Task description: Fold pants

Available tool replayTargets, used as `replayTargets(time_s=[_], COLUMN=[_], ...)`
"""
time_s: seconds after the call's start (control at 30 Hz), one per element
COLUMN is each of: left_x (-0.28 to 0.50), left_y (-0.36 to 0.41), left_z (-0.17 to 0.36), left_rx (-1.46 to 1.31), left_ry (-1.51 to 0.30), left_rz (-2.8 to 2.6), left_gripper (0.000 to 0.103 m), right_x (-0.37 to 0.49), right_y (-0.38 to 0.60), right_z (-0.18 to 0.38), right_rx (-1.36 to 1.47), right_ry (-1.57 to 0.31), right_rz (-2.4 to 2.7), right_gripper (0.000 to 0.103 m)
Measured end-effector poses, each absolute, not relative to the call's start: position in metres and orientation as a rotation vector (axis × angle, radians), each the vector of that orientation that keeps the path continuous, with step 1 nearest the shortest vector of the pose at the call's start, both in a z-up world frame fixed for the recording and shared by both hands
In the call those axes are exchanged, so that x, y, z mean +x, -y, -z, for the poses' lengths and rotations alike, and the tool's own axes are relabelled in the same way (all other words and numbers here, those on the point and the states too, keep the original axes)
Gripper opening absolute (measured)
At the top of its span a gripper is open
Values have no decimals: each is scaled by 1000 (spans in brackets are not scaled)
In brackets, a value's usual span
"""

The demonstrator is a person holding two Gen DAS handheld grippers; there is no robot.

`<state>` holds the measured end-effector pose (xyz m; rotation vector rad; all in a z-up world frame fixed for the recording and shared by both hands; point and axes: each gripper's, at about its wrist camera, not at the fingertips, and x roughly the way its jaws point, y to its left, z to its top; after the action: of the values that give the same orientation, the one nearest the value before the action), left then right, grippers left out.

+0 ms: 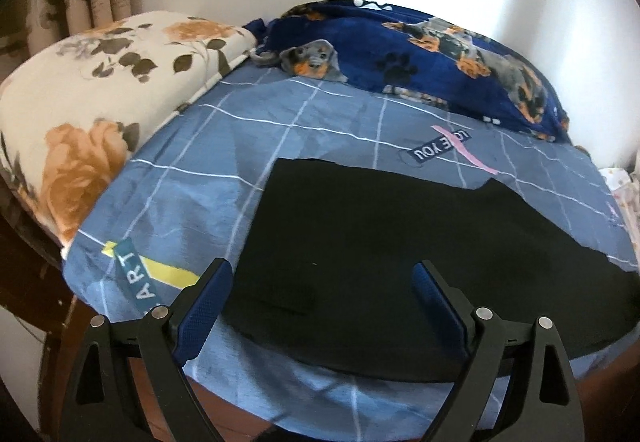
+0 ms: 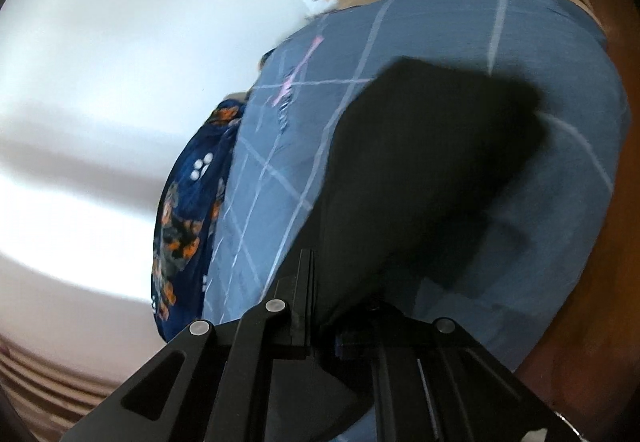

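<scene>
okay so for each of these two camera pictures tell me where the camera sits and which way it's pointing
Left wrist: sits on the left hand-held gripper, looking forward across the bed sheet at the black pants; its open fingers show.
Right wrist: sits on the right hand-held gripper, rolled sideways, looking along the pants; its fingers are closed on the fabric.
Shared: pants, sheet, dog-print blanket.

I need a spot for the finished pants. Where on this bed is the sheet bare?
Bare blue checked sheet lies between the black pants and the dog-print blanket, and left of the pants beside the floral quilt. The near and right side is crowded: pants cover it, and the right tool grips them.
</scene>
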<state>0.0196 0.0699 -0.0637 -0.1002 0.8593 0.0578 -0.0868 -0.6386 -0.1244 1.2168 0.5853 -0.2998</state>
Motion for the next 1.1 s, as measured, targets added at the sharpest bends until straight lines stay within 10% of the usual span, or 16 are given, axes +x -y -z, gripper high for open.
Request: replayTargets(time_s=[1.1], left_x=[18], left_y=[-50], left_z=[67], left_rx=[-10], left_ry=[-911], left_rz=[-39], left_gripper=[92], right_x=[-26], right_y=[517], right_z=[106], right_rx=[980], right_ry=[-771], right_rz=[40], right_gripper=[9])
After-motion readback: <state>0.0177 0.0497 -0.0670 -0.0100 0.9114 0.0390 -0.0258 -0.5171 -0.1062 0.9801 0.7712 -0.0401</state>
